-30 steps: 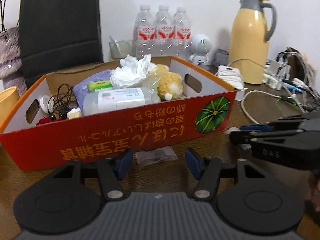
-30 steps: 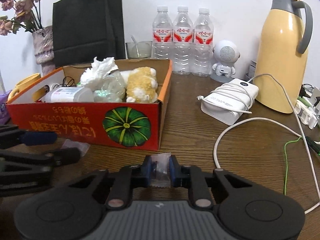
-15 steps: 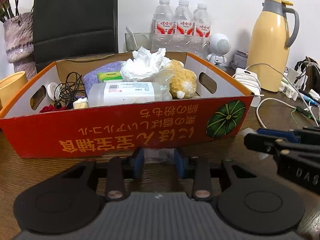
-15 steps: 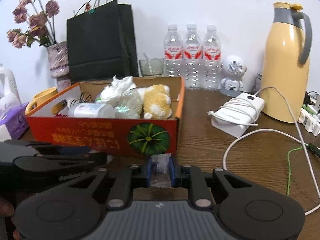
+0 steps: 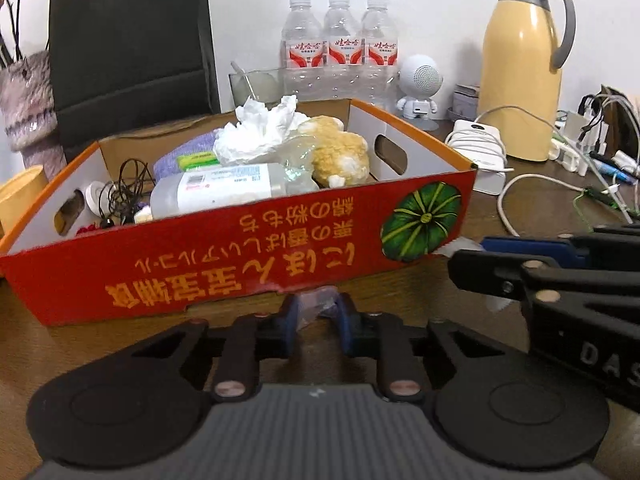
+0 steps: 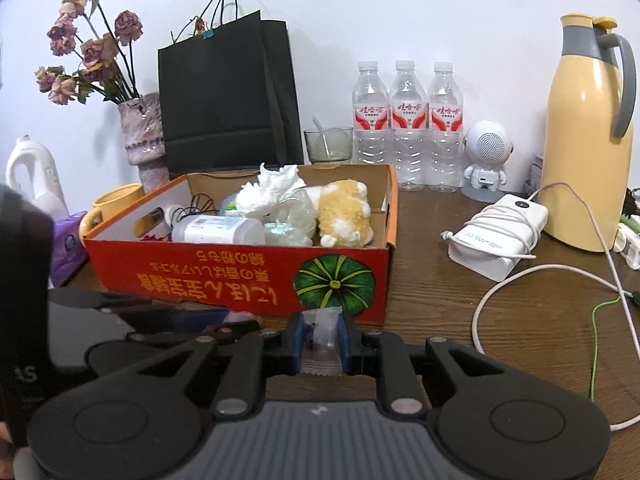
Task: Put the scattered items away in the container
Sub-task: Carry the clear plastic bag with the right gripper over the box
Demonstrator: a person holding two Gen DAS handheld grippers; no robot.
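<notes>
Left gripper [image 5: 318,312] just closing onto a clear wrapper [image 5: 316,303], right gripper [image 6: 320,334] pinching a clear sachet [image 6: 322,340], both nearing the red pumpkin box [image 6: 224,276]

Two matching black hand-held grippers with blue finger pads

The left hand-held gripper [image 5: 318,314] and the right hand-held gripper [image 6: 320,336] each have a ribbed grey body, two black round discs at the sides, and black linkage bars pinned with pale metal rivets (two per side show); the right one's side, seen from the left wrist, bears pale letters "DAS".
</notes>
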